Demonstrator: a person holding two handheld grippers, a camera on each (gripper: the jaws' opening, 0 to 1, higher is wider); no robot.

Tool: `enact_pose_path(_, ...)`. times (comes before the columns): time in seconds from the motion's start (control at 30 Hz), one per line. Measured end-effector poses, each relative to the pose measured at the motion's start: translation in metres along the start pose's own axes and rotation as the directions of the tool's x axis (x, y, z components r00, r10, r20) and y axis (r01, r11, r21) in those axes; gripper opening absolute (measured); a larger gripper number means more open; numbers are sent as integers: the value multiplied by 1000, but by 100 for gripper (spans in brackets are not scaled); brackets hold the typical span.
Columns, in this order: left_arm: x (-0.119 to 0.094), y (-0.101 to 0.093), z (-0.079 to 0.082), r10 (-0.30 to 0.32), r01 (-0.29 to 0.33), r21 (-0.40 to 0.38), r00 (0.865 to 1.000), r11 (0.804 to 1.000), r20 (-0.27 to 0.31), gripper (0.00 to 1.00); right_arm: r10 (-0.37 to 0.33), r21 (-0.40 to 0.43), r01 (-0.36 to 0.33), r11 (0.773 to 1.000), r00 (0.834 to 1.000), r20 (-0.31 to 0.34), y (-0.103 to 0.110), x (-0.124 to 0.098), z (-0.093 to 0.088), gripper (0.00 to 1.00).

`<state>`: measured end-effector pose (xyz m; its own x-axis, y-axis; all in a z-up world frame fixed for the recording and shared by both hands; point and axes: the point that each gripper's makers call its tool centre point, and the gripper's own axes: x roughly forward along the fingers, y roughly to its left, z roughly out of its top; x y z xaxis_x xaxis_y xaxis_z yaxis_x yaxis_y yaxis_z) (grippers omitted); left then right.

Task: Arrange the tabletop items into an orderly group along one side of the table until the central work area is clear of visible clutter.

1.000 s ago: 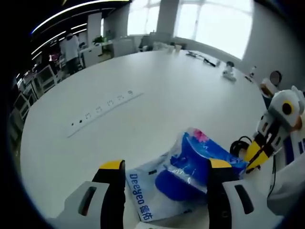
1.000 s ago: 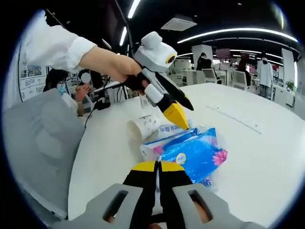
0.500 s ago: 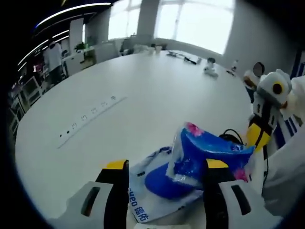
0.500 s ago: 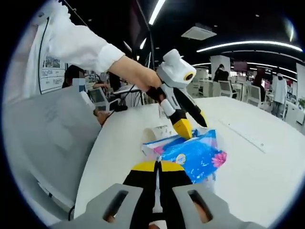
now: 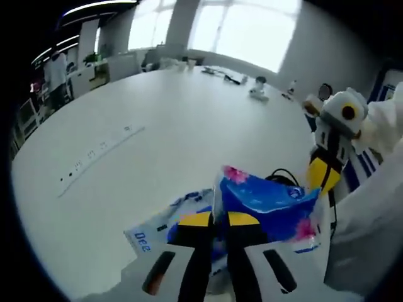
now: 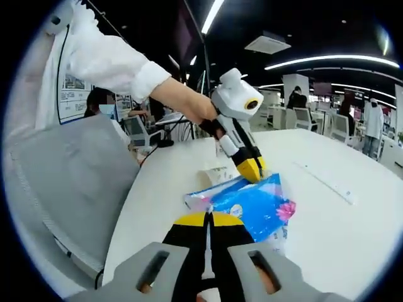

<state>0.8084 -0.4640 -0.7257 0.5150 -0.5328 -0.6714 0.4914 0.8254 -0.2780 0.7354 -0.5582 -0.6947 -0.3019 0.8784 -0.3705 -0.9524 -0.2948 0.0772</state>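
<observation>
A blue tissue pack (image 5: 267, 200) with pink flowers stands tilted up off the white table (image 5: 157, 119), partly over a flat white-and-blue Deeyeo bag (image 5: 146, 231). My left gripper (image 5: 213, 219) is shut on the pack's near edge. In the right gripper view the left gripper (image 6: 252, 168), held by a hand, pinches the top edge of the blue tissue pack (image 6: 252, 207). My right gripper (image 6: 208, 218) is shut, jaws together at the pack's lower edge. In the left gripper view the right gripper (image 5: 321, 173) meets the pack's far corner.
A white paper roll (image 6: 217, 173) lies behind the pack. A black cable (image 5: 283, 177) loops near the table edge. A socket strip (image 5: 97, 151) runs across the tabletop, and small items (image 5: 255, 91) sit at the far side. Grey chair back (image 6: 75, 182) at the left.
My left gripper has gone from open around the pack to shut on its edge. The pack has been tipped up from lying flat. The right gripper has stayed shut.
</observation>
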Motion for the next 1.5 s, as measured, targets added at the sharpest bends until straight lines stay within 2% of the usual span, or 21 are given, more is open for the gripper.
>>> enact_pose_path(0.07, -1, -1, -4, -9, 7, -72, 1000, 997, -20, 0, -8, 11, 8, 1000, 1000, -5, -1, -2, -4, 0)
enact_pose_path(0.13, -2, 6, -10, 8, -14, -105, 998, 994, -58, 0, -26, 24, 26, 999, 1000, -6, -4, -3, -6, 0)
enact_pose_path(0.23, -3, 3, -17, 2, -14, -146, 997, 989, -80, 0, -50, 47, 50, 998, 999, -4, -8, -6, -8, 0)
enact_pose_path(0.37, -6, -1, -14, -1, -11, -214, 998, 977, -57, 0, -87, 88, 89, 992, 996, -24, -14, -8, -14, 1)
enact_pose_path(0.5, -13, -8, 1, 12, -11, -263, 1000, 965, 2, 0, -145, 164, 148, 975, 989, -24, -21, -12, -18, 11)
enact_pose_path(0.6, -16, -8, 8, 25, -14, -296, 999, 955, 33, 0, -198, 235, 198, 952, 980, -22, -28, -17, -19, 24)
enact_pose_path(0.67, -16, -7, 10, 35, -20, -310, 998, 951, 43, 0, -239, 293, 236, 926, 971, -27, -32, -21, -19, 33)
enact_pose_path(0.73, -17, -1, 13, 49, -30, -316, 997, 948, 52, 0, -284, 323, 270, 907, 959, -3, -36, -25, -15, 40)
enact_pose_path(0.83, -17, 0, 17, 95, -68, -329, 993, 942, 68, 0, -353, 436, 317, 842, 935, 2, -41, -31, -15, 49)
enact_pose_path(0.87, -18, 4, 19, 113, -79, -338, 990, 938, 82, 0, -394, 483, 343, 806, 919, 4, -44, -34, -15, 52)
enact_pose_path(0.9, -18, 6, 21, 131, -91, -354, 987, 931, 91, 0, -425, 509, 365, 779, 905, 1, -47, -36, -17, 54)
enact_pose_path(0.93, -18, 8, 24, 153, -104, -372, 983, 922, 104, 0, -466, 551, 394, 736, 885, -10, -50, -39, -20, 54)
enact_pose_path(0.97, -19, 10, 25, 176, -122, -383, 978, 916, 109, 0, -486, 579, 405, 707, 874, -17, -51, -40, -22, 54)
enact_pose_path(1.0, -20, 11, 27, 195, -138, -386, 974, 912, 113, 0, -517, 628, 415, 659, 856, -24, -53, -41, -23, 54)
enact_pose_path(1.07, -18, 17, 28, 220, -162, -387, 969, 908, 112, 0, -547, 678, 418, 605, 836, -28, -55, -42, -25, 54)
enact_pose_path(1.1, -18, 17, 28, 231, -170, -393, 966, 904, 115, 0, -574, 708, 423, 566, 819, -30, -58, -43, -26, 53)
enact_pose_path(1.13, -17, 15, 29, 246, -177, -407, 962, 896, 122, 0, -580, 716, 422, 557, 814, -28, -59, -43, -26, 53)
enact_pose_path(1.2, -16, 12, 30, 265, -191, -417, 956, 888, 127, 0, -605, 749, 417, 515, 796, -27, -58, -43, -22, 53)
enact_pose_path(1.33, -15, 6, 31, 300, -215, -438, 944, 873, 136, 0, -632, 763, 432, 481, 774, -39, -64, -43, -20, 52)
enact_pose_path(1.43, -17, 4, 34, 323, -220, -463, 933, 859, 155, 0, -674, 766, 467, 442, 736, -59, -74, -50, -22, 48)
enact_pose_path(1.5, -19, -3, 32, 332, -224, -468, 929, 855, 161, 0, -681, 769, 472, 431, 729, -66, -78, -51, -23, 46)
